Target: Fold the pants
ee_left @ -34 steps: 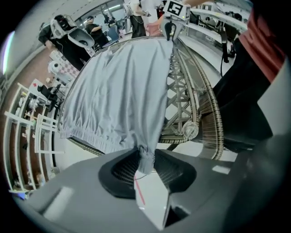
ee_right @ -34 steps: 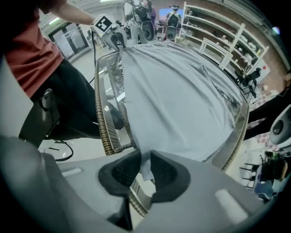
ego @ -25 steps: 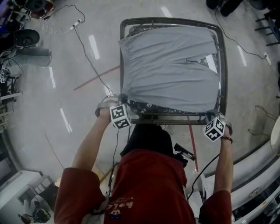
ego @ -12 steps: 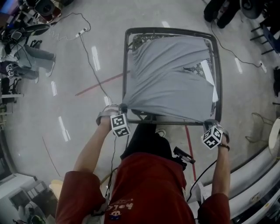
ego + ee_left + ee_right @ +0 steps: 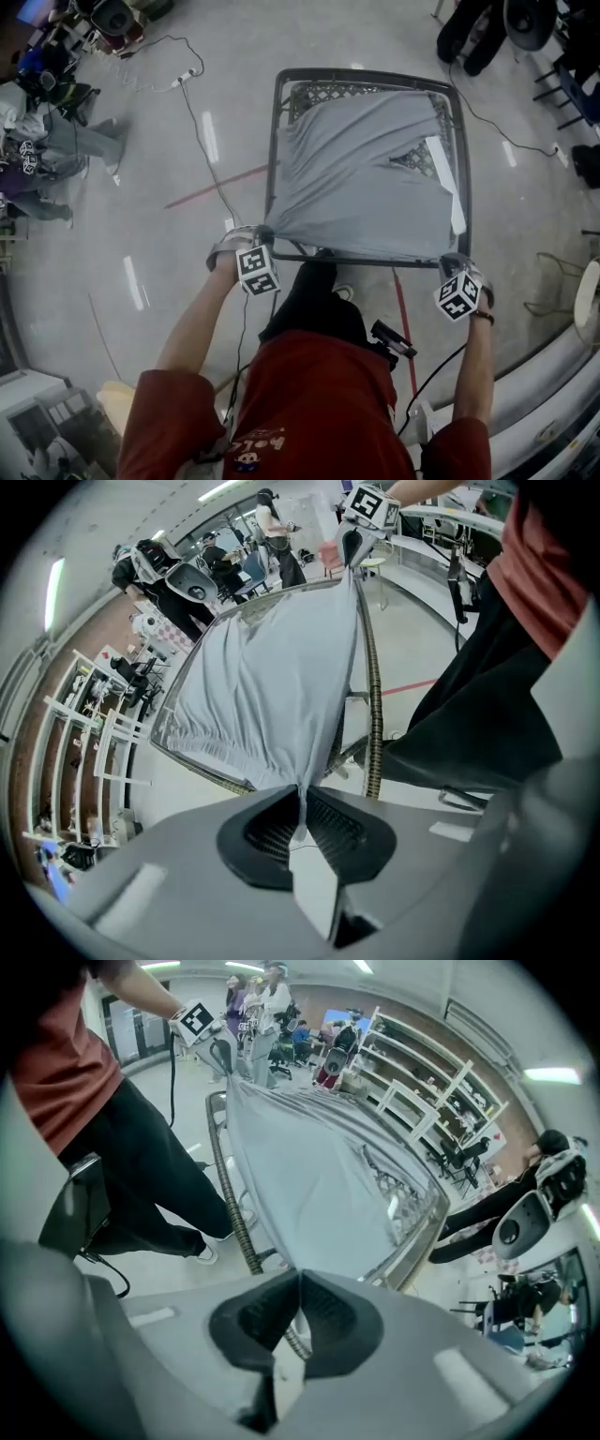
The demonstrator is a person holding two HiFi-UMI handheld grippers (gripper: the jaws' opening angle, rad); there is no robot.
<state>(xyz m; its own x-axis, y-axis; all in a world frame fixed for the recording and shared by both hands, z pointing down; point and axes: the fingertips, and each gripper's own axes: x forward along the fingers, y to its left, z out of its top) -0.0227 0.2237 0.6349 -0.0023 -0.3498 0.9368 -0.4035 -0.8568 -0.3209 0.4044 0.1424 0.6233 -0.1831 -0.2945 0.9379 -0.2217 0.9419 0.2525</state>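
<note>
Pinching the pants (image 5: 366,178) by both near corners, left hand-held gripper (image 5: 263,231) and right hand-held gripper (image 5: 451,262) face cloth spreading toward the far edge of the table (image 5: 366,74).

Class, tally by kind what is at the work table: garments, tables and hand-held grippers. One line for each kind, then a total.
Garments: 1, the light grey fabric pants
Tables: 1, the dark metal-framed mesh table
Grippers: 2, the left gripper and the right gripper, each shut on a corner of the pants
Total: 4
</note>
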